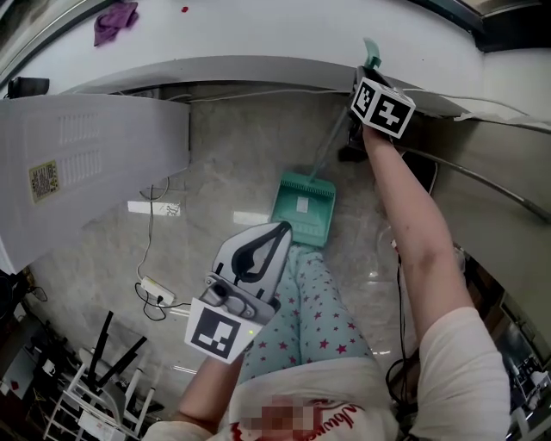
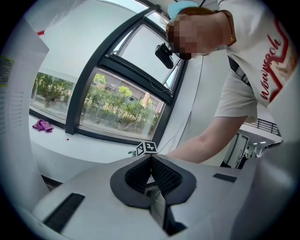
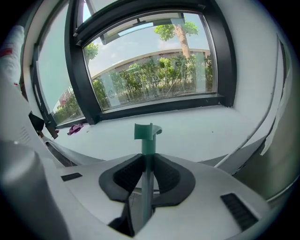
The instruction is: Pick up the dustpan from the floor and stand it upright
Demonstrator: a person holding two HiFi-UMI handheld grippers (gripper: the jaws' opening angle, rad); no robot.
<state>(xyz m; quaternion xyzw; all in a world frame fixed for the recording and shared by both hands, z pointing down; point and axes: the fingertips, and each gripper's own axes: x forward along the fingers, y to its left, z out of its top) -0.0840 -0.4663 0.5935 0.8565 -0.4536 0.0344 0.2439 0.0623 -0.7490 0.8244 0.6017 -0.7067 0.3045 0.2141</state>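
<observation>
Marbled grey floor fills most of our head view, under a curved white ledge. The teal dustpan is low by the floor, just ahead of our legs, and its long handle slants up to the ledge's edge. Our right gripper is clamped on that handle near its top. Our left gripper has its 2 jaws pressed together on nothing. 1 purple cloth lies on the ledge.
</observation>
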